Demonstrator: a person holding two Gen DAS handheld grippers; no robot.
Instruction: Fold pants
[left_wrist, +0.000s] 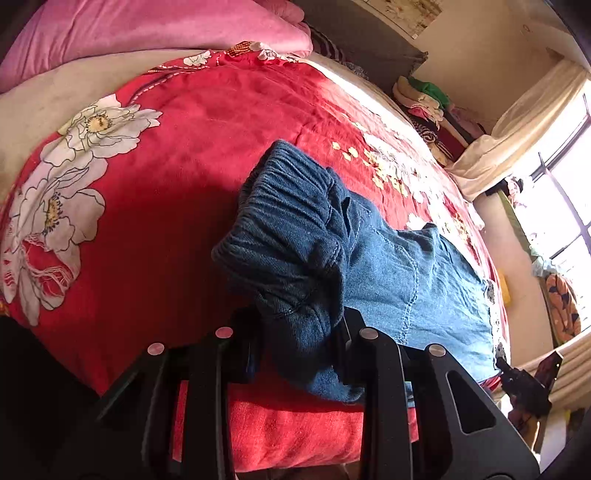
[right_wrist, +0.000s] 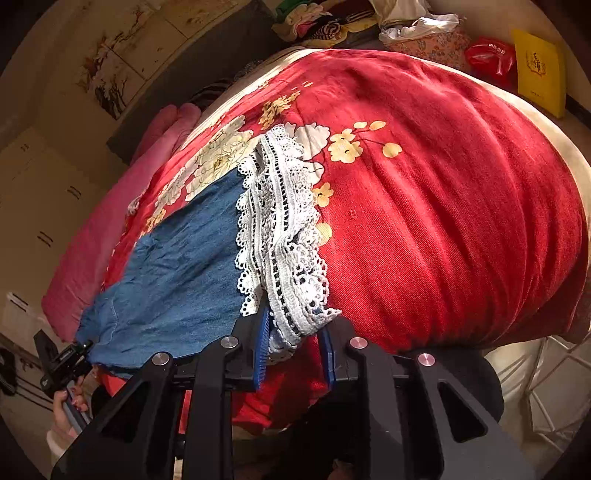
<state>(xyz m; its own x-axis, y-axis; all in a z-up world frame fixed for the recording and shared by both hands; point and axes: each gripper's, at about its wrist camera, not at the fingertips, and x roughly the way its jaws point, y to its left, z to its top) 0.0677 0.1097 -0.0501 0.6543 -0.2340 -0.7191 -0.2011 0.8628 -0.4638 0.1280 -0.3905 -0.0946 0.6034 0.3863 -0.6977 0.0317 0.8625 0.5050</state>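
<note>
Blue denim pants (left_wrist: 373, 266) with an elastic waistband (left_wrist: 288, 195) and white lace hems (right_wrist: 280, 236) lie across a red flowered bed cover (left_wrist: 177, 177). My left gripper (left_wrist: 299, 332) is shut on the bunched waistband end of the pants. My right gripper (right_wrist: 295, 343) is shut on the lace hem end, with the denim (right_wrist: 177, 266) stretching away to the left. The right gripper shows small at the far hem in the left wrist view (left_wrist: 517, 376); the left gripper shows at the far waist end in the right wrist view (right_wrist: 62, 362).
A pink quilt (left_wrist: 159, 26) lies along the far side of the bed. Piled clothes (left_wrist: 432, 107) sit at the bed's end by the wall. A yellow book (right_wrist: 539, 70) and red bag (right_wrist: 487, 59) lie beyond the cover. A window (left_wrist: 569, 206) is at the right.
</note>
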